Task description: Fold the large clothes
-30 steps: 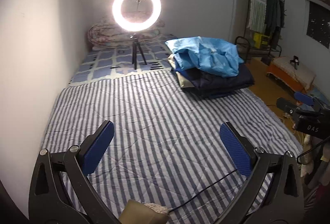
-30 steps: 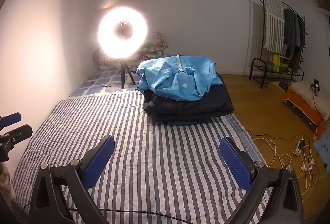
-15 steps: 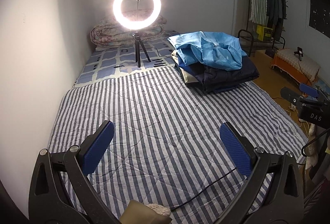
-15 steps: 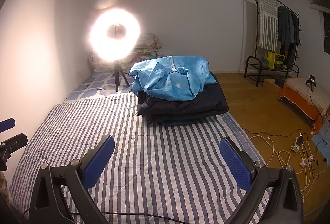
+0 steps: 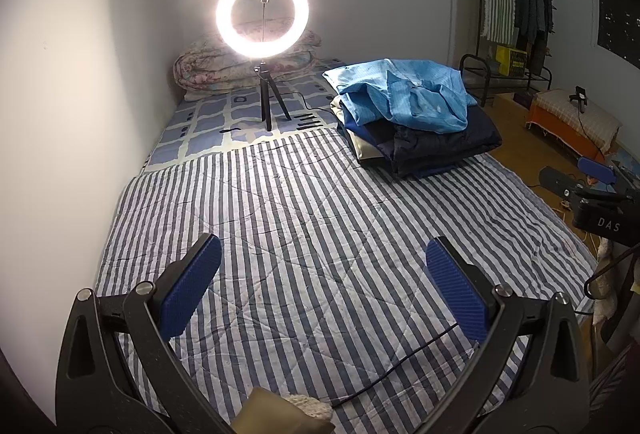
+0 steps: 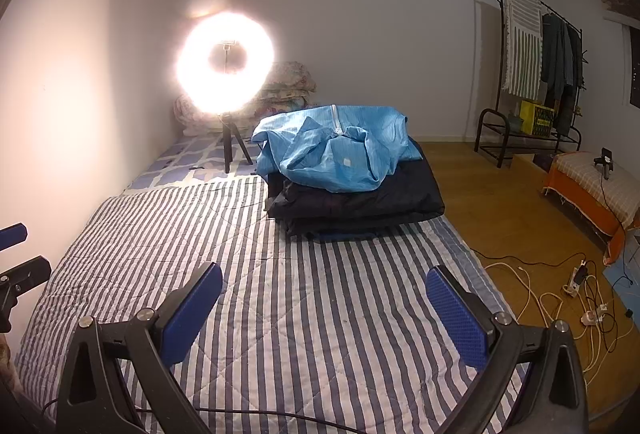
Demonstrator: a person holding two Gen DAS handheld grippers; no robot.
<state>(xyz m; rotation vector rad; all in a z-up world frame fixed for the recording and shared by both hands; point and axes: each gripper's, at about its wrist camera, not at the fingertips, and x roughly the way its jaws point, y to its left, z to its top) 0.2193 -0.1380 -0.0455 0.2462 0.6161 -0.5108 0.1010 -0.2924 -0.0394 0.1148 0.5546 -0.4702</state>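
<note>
A crumpled light blue garment (image 5: 408, 96) (image 6: 336, 150) lies on top of a pile of folded dark navy clothes (image 5: 436, 146) (image 6: 356, 202) at the far right of the striped bed (image 5: 304, 226) (image 6: 280, 274). My left gripper (image 5: 324, 290) is open and empty, above the near part of the bed. My right gripper (image 6: 324, 298) is open and empty, above the bed's near right side, short of the pile. The right gripper also shows at the right edge of the left wrist view (image 5: 592, 190).
A lit ring light on a small tripod (image 5: 264, 22) (image 6: 226, 66) stands at the head of the bed before rolled quilts (image 5: 224, 66). A black cable (image 5: 400, 370) crosses the near bed. Wall on the left. A clothes rack (image 6: 532, 74), an orange stool (image 6: 592, 190) and floor cables (image 6: 560, 282) are on the right.
Both grippers have drifted a little forward and both views have tilted slightly; the clothes pile sits closer in the right wrist view. Both grippers stay open and empty.
</note>
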